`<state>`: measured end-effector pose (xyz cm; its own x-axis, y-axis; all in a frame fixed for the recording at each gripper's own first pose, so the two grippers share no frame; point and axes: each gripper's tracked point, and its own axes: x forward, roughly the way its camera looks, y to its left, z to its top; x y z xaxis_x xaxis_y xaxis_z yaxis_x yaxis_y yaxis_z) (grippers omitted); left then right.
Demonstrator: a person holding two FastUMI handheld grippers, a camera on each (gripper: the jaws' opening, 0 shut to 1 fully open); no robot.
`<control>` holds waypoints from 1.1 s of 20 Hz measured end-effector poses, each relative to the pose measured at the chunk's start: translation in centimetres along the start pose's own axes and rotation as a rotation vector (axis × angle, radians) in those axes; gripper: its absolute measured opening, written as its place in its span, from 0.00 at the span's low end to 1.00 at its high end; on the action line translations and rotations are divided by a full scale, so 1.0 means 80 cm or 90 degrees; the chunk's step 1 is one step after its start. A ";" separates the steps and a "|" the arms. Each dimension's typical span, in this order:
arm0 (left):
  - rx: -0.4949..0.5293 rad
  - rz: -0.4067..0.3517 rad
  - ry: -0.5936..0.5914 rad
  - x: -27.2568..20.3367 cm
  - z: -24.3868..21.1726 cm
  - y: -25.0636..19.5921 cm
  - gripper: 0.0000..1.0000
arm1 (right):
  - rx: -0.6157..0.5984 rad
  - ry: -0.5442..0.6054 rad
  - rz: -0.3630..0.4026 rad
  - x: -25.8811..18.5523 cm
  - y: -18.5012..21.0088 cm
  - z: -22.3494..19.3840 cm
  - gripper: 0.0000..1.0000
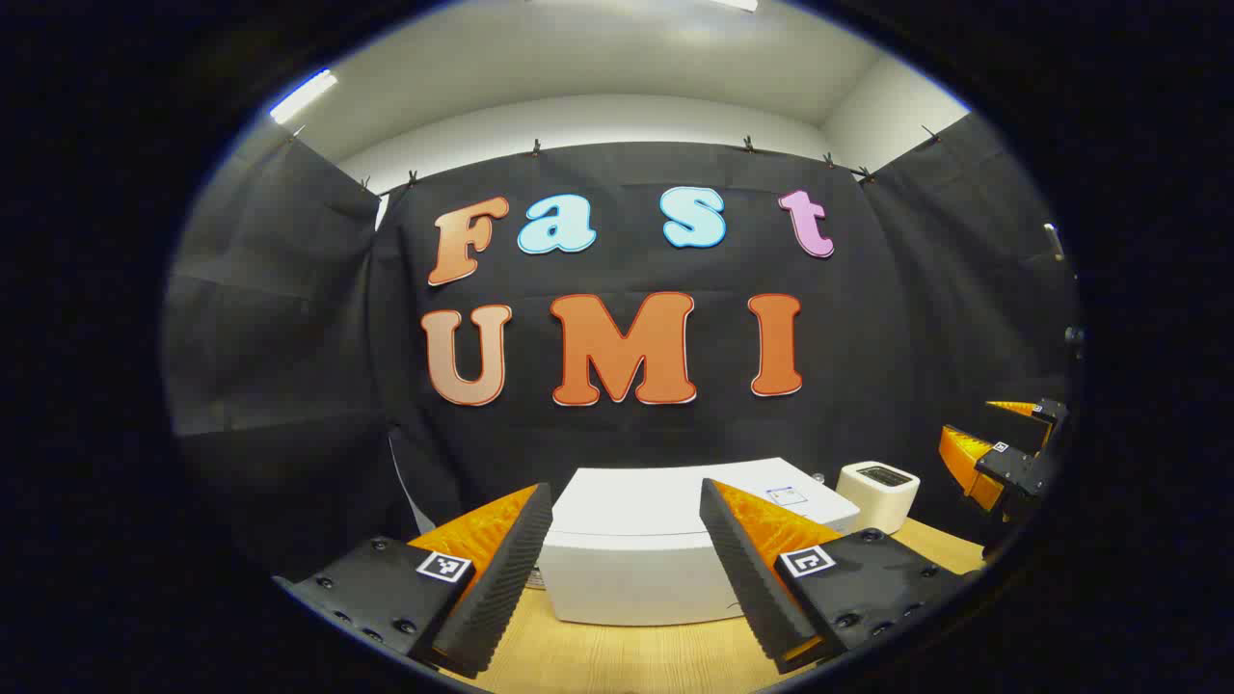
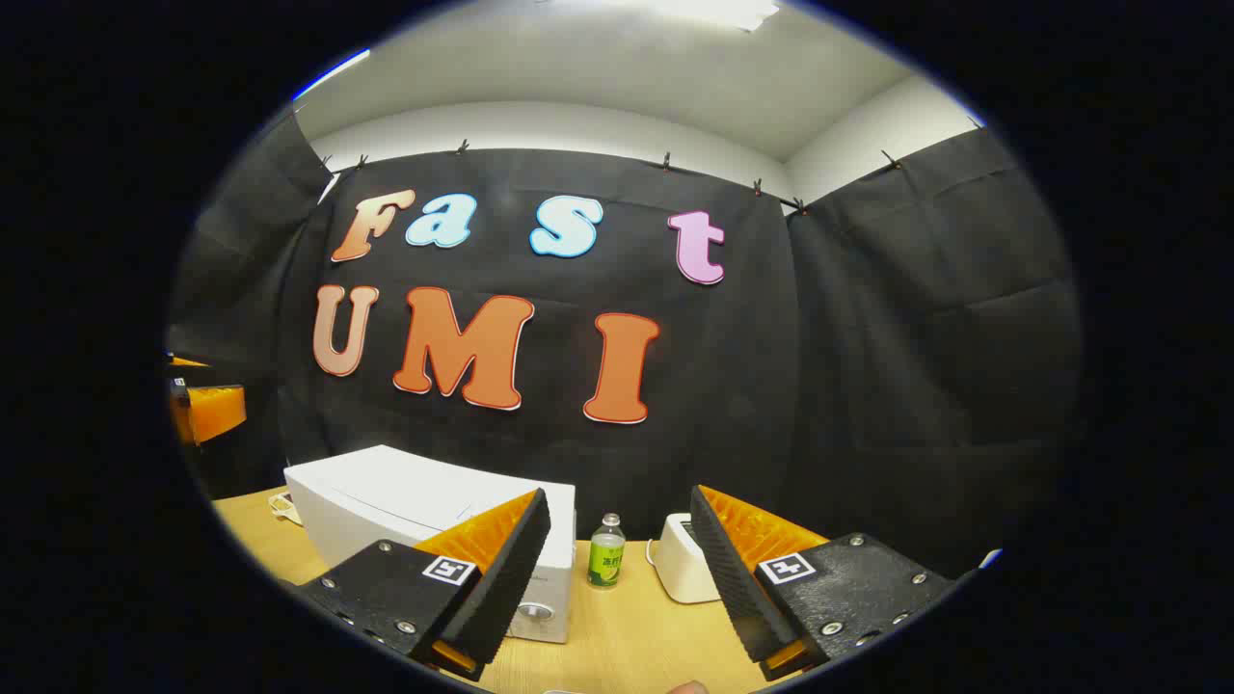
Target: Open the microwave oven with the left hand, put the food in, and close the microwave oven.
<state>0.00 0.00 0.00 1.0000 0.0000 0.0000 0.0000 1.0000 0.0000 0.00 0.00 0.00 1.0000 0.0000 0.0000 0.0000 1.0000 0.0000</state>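
Observation:
A white microwave oven [image 1: 636,554] stands on the wooden table [image 1: 627,655] with its door closed. My left gripper [image 1: 627,578] hangs open in front of it, nothing between its orange-and-black fingers [image 1: 501,569]. The same microwave oven [image 2: 405,506] sits to the left in the right gripper view, a round knob [image 2: 533,611] on its front. My right gripper [image 2: 617,569] is open and empty above the table [image 2: 617,636]. The right gripper [image 1: 1003,453] also appears at the far right of the left gripper view. The left gripper [image 2: 202,405] appears at the left edge of the right gripper view.
A small green-labelled bottle [image 2: 606,551] stands right of the microwave. Beside it is a white toaster-like box [image 2: 680,564], seen also as a white box [image 1: 877,493] behind the microwave's right side. Black cloth walls close in the back and sides.

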 end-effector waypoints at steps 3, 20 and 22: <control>-0.010 0.001 -0.005 0.000 0.002 -0.012 0.94 | 0.024 0.029 0.020 0.002 0.002 -0.004 0.91; -0.003 0.004 -0.006 0.012 0.043 0.004 1.00 | 0.034 0.043 0.021 -0.010 -0.027 0.026 0.92; -0.006 0.008 -0.007 0.012 0.059 0.012 1.00 | 0.034 0.040 0.024 -0.010 -0.029 0.035 0.92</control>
<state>0.96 0.93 4.70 0.9999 0.0121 0.0116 -0.0120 0.9999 -0.0102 -0.82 -2.34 2.76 0.9973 0.0387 -0.0624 -0.0353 0.9978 0.0552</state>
